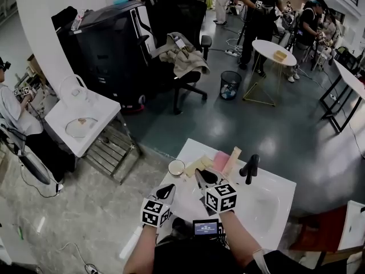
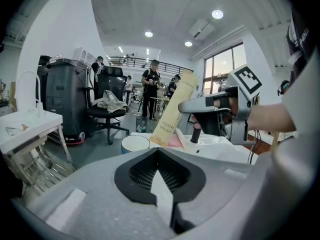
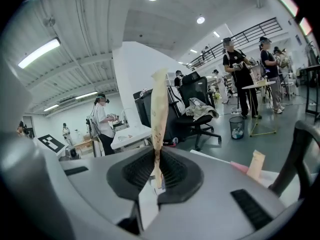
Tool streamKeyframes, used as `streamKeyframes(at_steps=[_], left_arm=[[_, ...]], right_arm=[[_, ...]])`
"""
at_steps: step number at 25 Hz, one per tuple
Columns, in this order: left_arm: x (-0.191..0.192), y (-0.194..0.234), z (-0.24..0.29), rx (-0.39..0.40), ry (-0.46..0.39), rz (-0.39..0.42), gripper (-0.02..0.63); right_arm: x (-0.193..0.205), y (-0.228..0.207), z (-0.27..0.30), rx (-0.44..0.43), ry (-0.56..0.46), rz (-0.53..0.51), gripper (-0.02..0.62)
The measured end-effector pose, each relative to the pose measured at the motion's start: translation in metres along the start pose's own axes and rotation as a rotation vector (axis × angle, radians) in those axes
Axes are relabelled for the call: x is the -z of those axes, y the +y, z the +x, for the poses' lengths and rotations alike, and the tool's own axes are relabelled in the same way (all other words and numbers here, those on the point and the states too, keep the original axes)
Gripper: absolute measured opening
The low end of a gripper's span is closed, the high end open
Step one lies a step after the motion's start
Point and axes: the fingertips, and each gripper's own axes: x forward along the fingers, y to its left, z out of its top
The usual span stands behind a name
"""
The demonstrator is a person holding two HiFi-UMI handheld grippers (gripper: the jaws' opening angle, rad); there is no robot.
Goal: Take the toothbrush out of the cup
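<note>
So my right gripper [image 3: 156, 170] is clamped on the boxed toothbrush [image 3: 159, 114], holding it upright just right of the cup [image 1: 176, 167] to clear the rim; my left gripper [image 2: 161, 179] is closed, empty.

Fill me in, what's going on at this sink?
A person works two handheld grippers over a white sink. The right gripper is clamped on a boxed toothbrush and holds it tilted beside the white cup, apparently clear of it. The left gripper hangs nearby, jaws together and empty.
</note>
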Motion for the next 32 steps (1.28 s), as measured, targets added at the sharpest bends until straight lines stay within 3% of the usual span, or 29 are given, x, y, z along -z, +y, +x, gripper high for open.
streamKeyframes(at_steps=[17, 32], left_arm=[[0.032, -0.056, -0.008, -0.019, 0.012, -0.007, 0.006], [0.051, -0.065, -0.025, -0.058, 0.012, 0.014, 0.006]], right_arm=[[0.068, -0.019, -0.059, 0.044, 0.136, -0.032, 0.037], [0.093, -0.006, -0.069, 0.018, 0.185, -0.08, 0.032]])
